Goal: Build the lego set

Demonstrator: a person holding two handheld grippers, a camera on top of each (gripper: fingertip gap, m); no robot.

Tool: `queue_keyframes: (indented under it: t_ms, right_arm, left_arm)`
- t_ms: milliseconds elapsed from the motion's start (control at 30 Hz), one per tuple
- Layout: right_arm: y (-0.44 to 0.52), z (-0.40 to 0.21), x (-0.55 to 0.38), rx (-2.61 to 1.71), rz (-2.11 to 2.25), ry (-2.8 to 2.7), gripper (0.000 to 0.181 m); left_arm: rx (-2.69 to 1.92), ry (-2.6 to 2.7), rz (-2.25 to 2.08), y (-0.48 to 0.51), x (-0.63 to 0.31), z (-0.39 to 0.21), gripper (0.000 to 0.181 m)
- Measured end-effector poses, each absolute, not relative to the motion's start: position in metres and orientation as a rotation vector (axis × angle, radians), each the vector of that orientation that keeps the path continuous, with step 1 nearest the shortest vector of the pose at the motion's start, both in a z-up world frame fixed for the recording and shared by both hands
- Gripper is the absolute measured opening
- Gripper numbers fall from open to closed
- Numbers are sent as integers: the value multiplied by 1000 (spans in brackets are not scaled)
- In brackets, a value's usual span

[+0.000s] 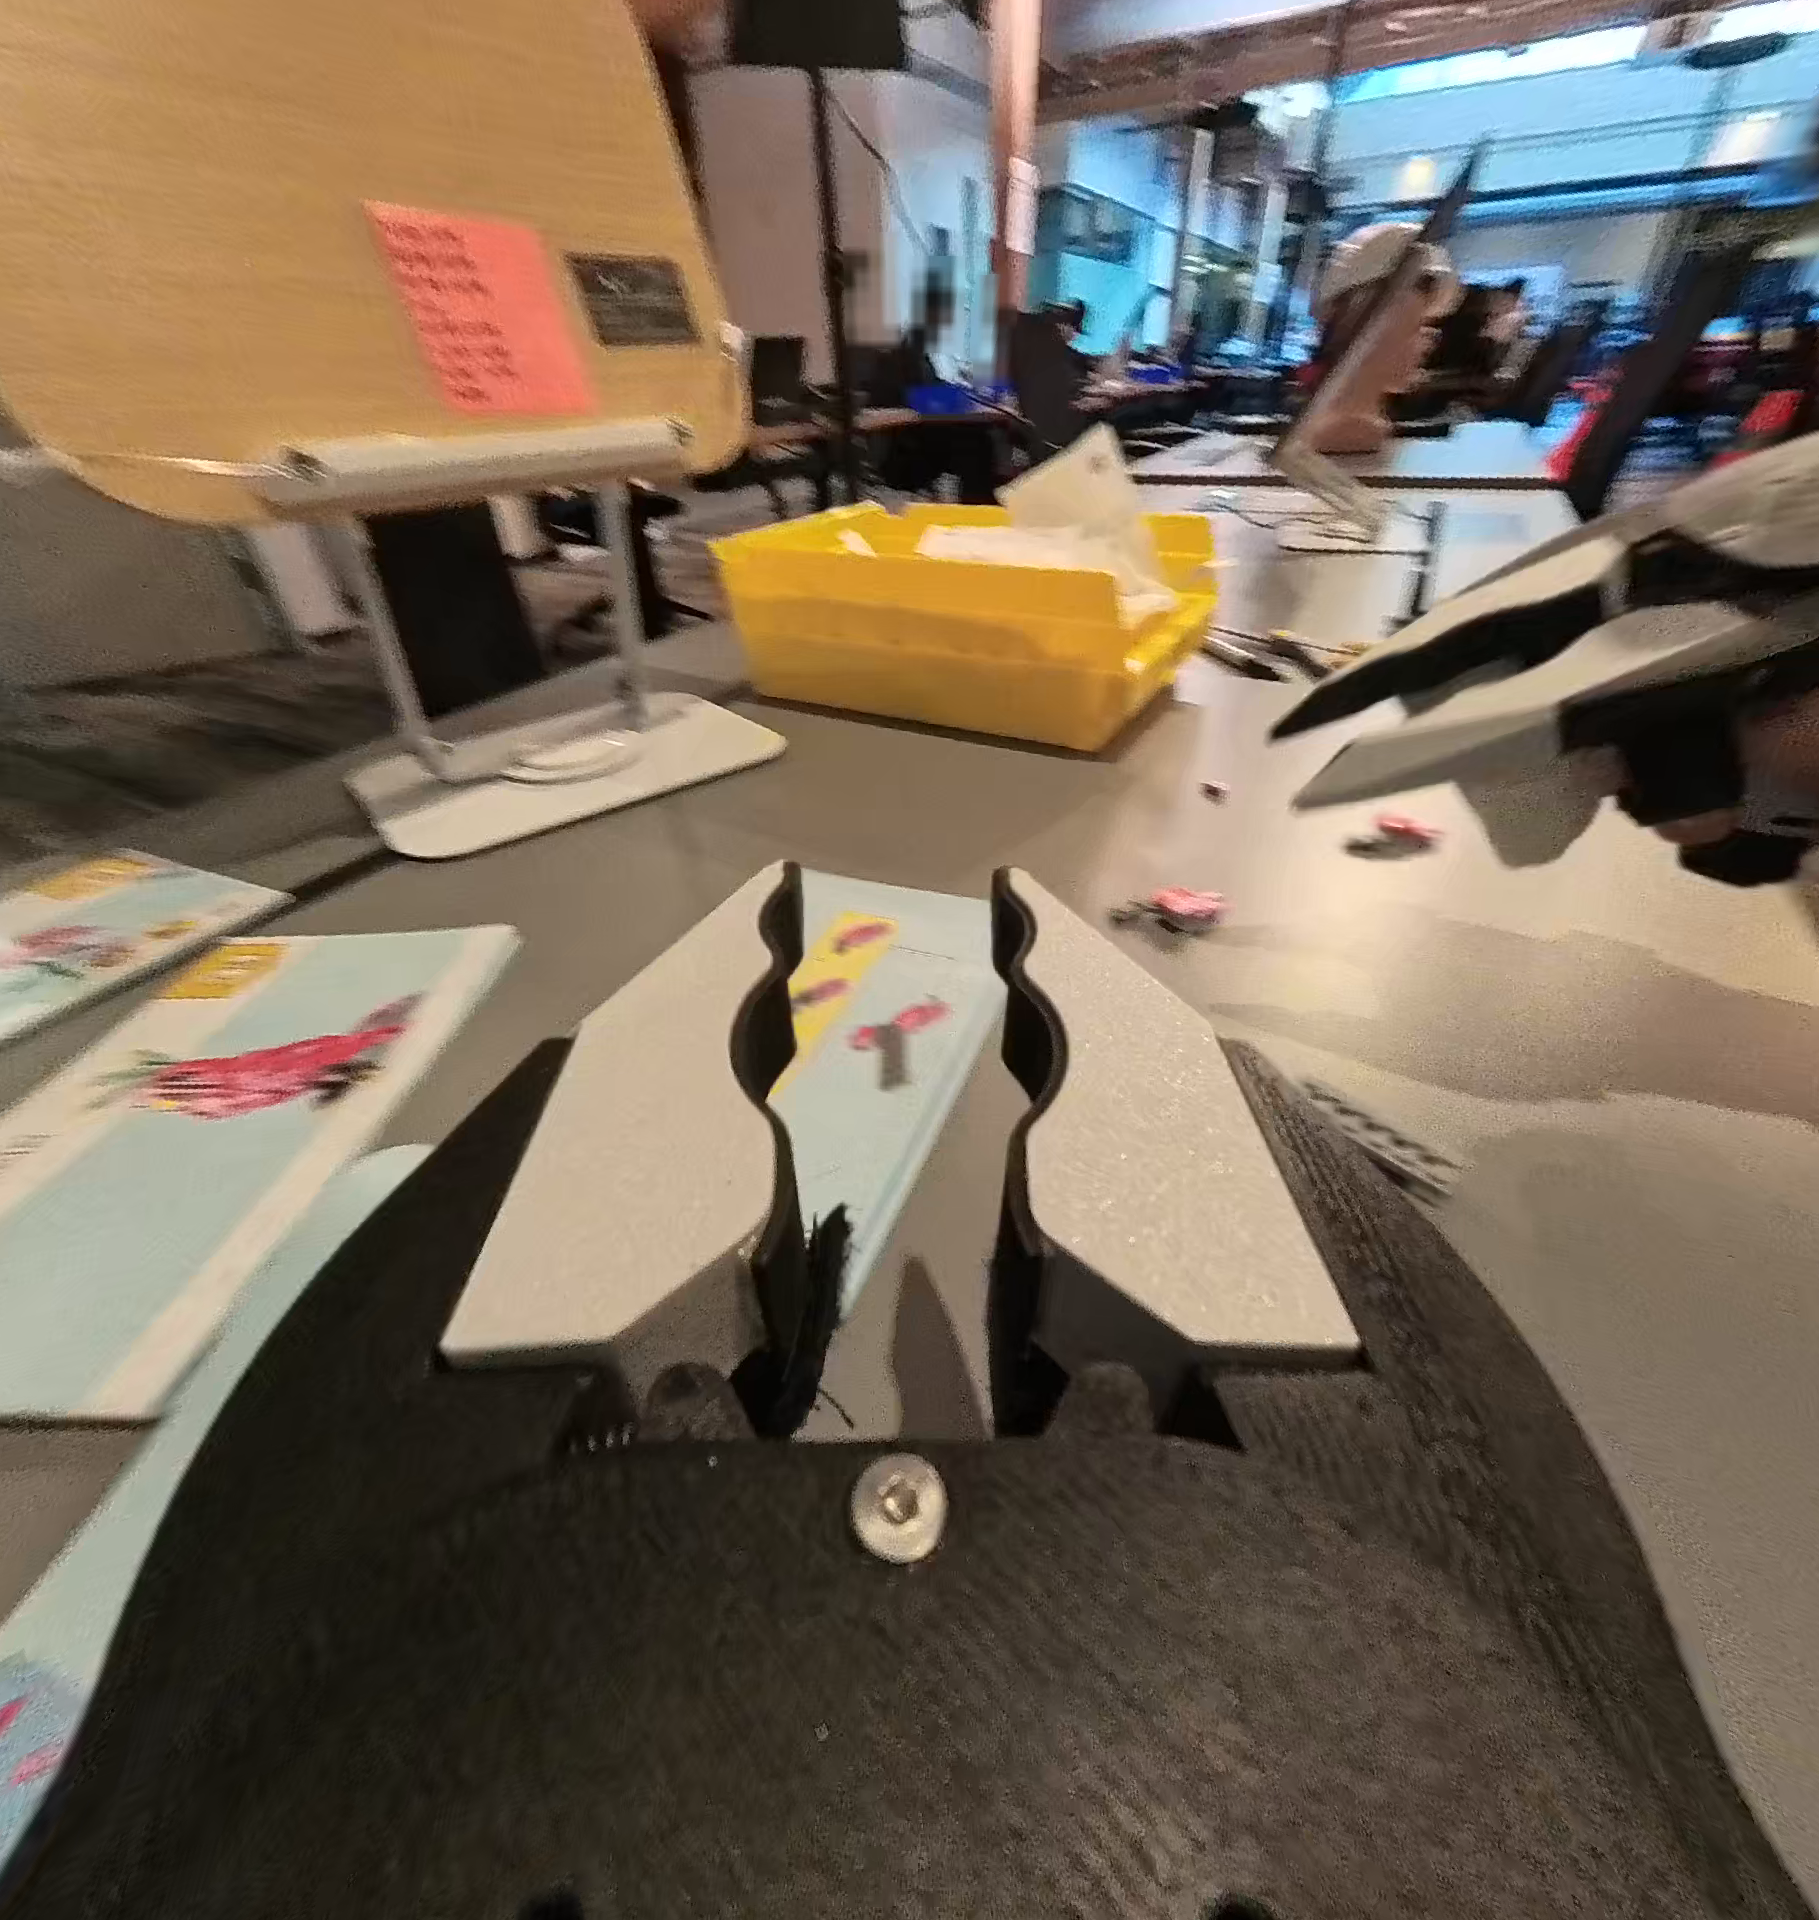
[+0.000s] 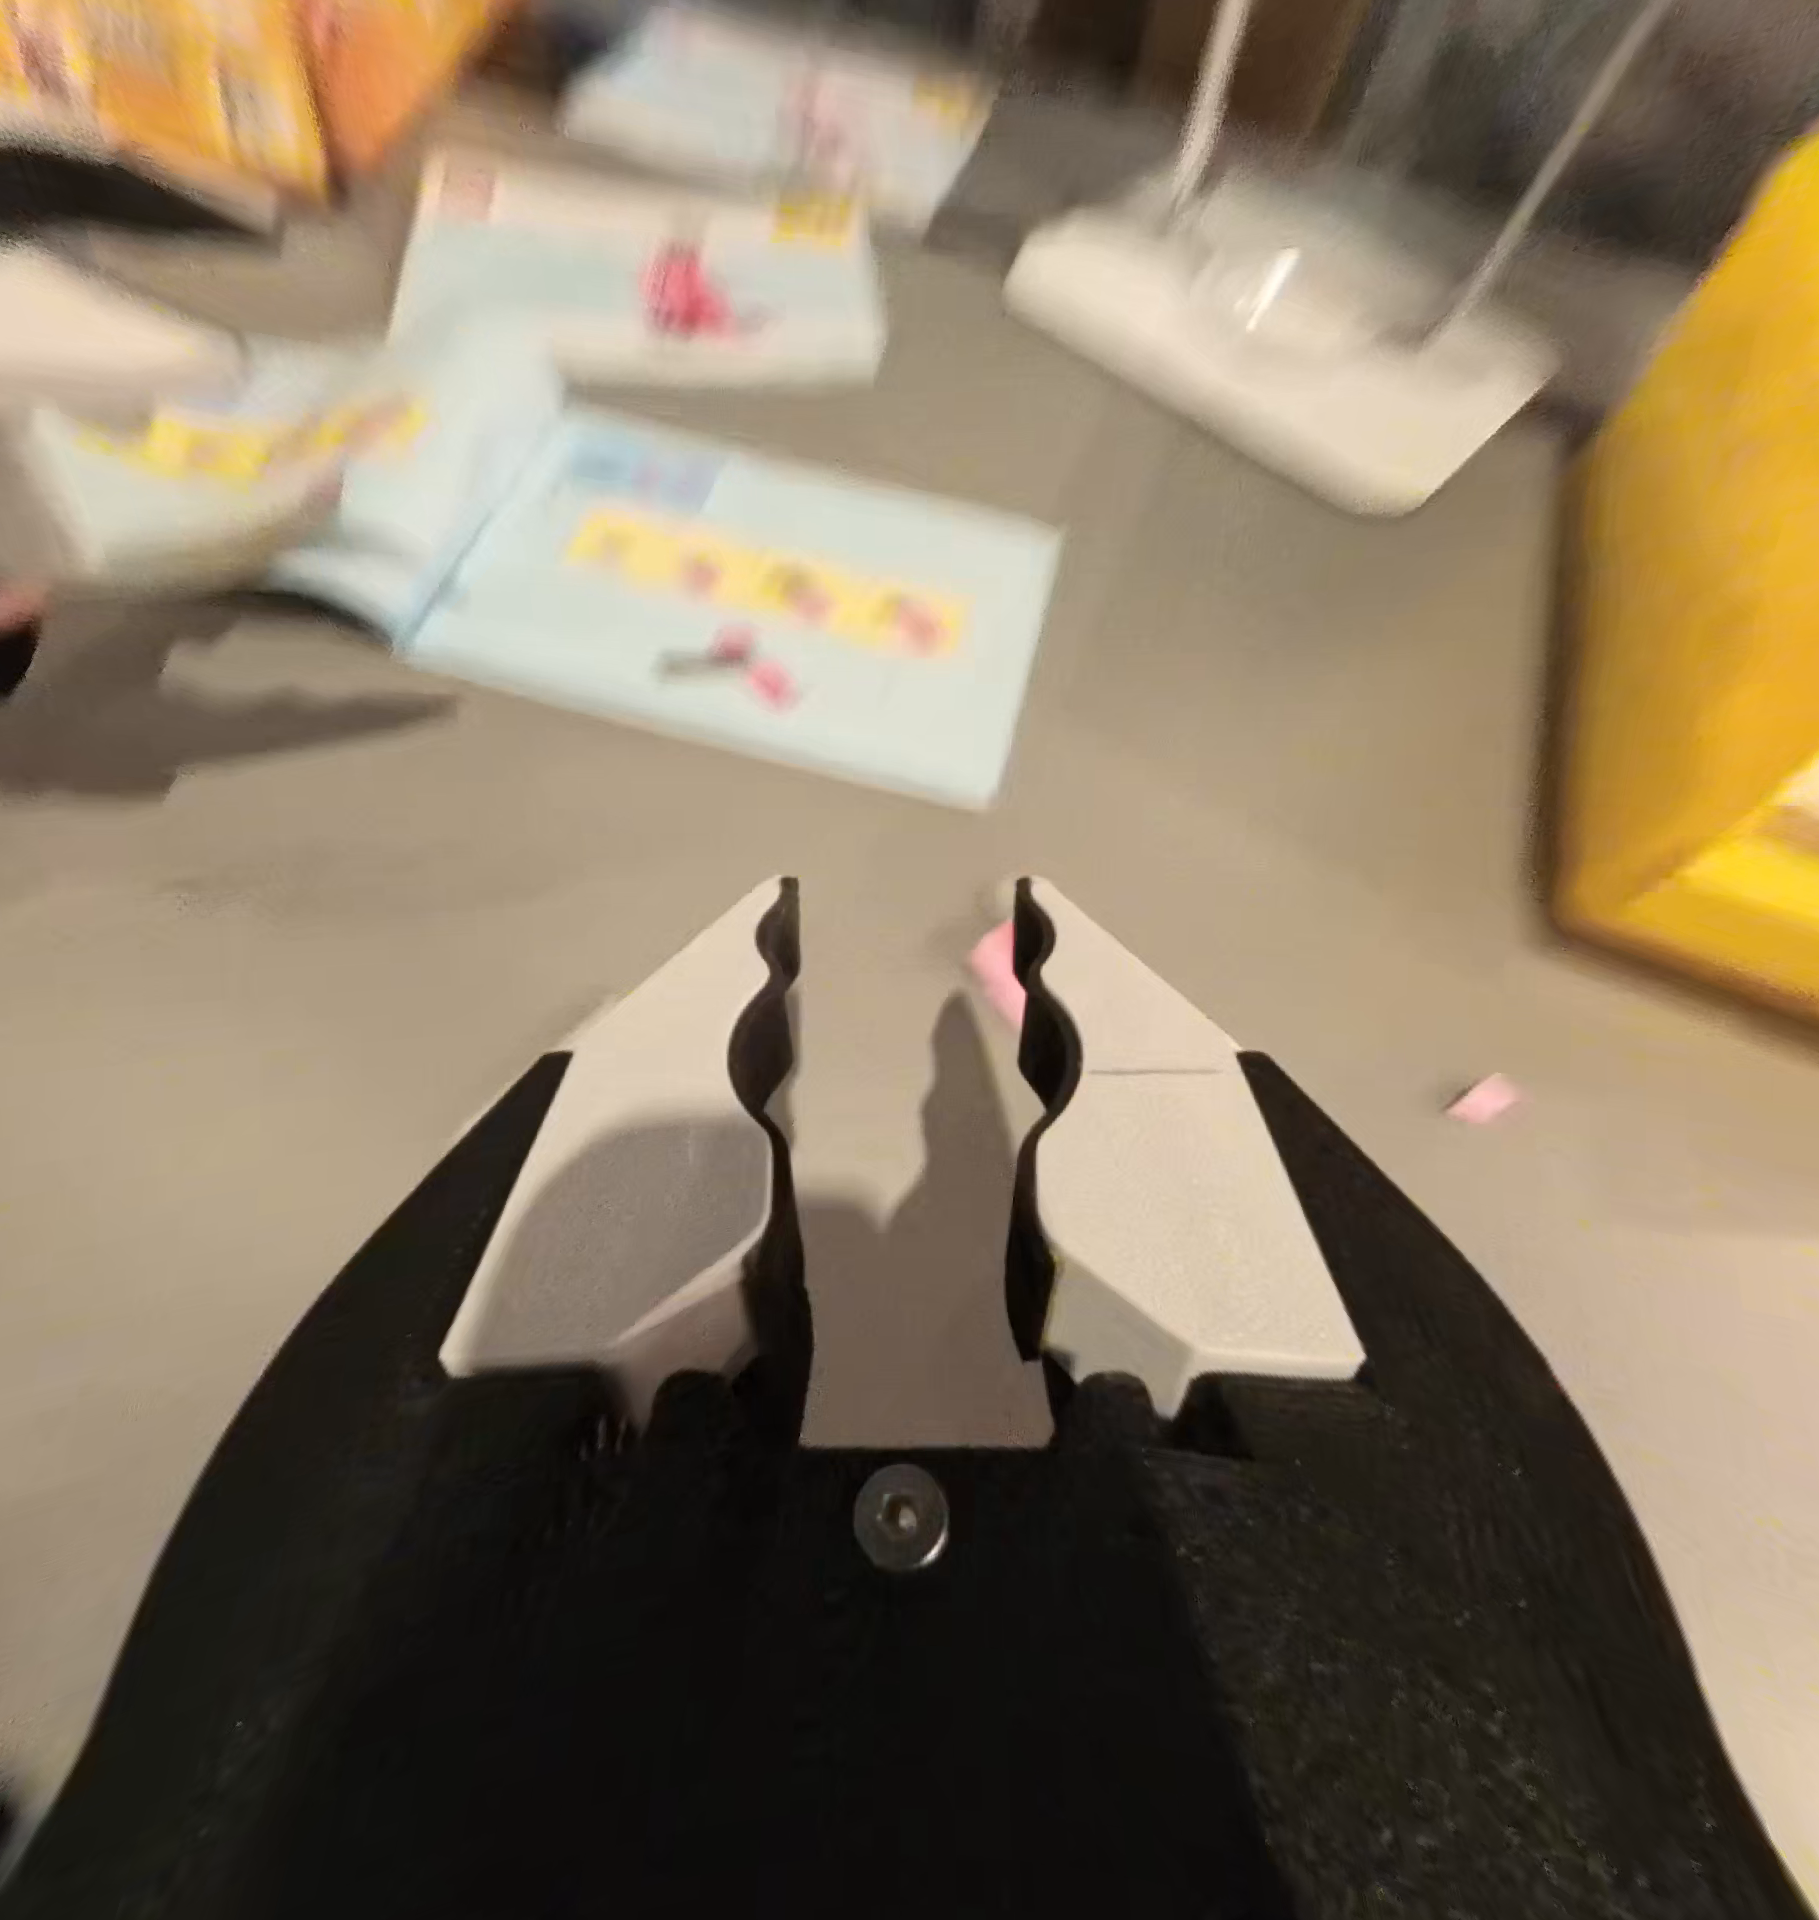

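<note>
My left gripper (image 1: 894,894) is open and empty, held low over an open pale-blue instruction booklet (image 1: 884,1081). My right gripper (image 2: 905,894) is open and empty above the grey table; it also shows at the right of the left wrist view (image 1: 1294,767). A small pink Lego piece (image 2: 993,966) lies on the table just beside its right fingertip. Another pink piece (image 2: 1481,1096) lies farther right. In the left wrist view, pink-and-dark Lego pieces (image 1: 1180,906) (image 1: 1393,831) lie on the table below the right gripper. The right wrist view is blurred.
A yellow bin (image 1: 946,634) holding white bags stands at the back, also seen in the right wrist view (image 2: 1715,623). A white stand base (image 1: 562,758) carries a wooden board. Closed booklets (image 1: 209,1122) lie at the left. The open booklet (image 2: 759,613) lies ahead of the right gripper. To the small pink Lego piece (image 2: 993,966): right tips about 7 centimeters, left tips about 20 centimeters.
</note>
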State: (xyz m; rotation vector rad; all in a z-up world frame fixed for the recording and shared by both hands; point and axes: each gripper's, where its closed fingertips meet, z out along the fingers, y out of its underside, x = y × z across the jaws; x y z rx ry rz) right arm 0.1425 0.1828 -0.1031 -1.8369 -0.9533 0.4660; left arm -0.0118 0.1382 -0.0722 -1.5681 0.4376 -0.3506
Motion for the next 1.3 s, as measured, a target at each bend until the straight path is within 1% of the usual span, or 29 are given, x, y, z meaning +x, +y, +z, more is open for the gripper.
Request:
queue_keyframes:
  t_ms: [67, 167, 233, 333, 500, 567, 667, 767, 833, 967, 1133, 1300]
  right_arm:
    - [201, -67, 140, -1607, 472, -821, 43]
    - [213, -26, 130, -1316, 456, -709, 41]
    - [225, -13, 122, -1186, 375, -699, 31]
    - [248, -8, 117, -1071, 205, -678, 26]
    - [249, -25, 113, -986, 120, -745, 21]
    - [248, -31, 111, -962, 111, -763, 13]
    - [248, -37, 104, -981, 177, -774, 12]
    - [249, -41, 102, -993, 203, -778, 4]
    - [253, -40, 106, -1008, 206, -748, 7]
    - [264, -43, 115, -1064, 225, -697, 7]
    - [268, -47, 117, -1106, 261, -681, 5]
    - [271, -45, 129, -1102, 182, -655, 7]
  left_arm:
    - [-1507, 364, -212, 141, -30, -60, 34]
    - [-1425, 250, -72, 140, -58, -43, 30]
    - [-1408, 209, -38, 138, -68, -39, 30]
    - [-1394, 195, 29, 139, -77, -40, 29]
    - [-1353, 261, 78, 135, -64, -42, 24]
    - [-1341, 350, 25, 132, -37, -43, 24]
    - [-1337, 571, -58, 122, 21, -58, 17]
    - [-1366, 724, 41, 118, 56, -82, 7]
    - [-1363, 825, 60, 113, 76, -95, 5]
    - [-1329, 915, 2, 101, 98, -100, 3]
    - [-1338, 891, -23, 102, 92, -98, 2]
    - [-1347, 880, -51, 103, 91, -99, 2]
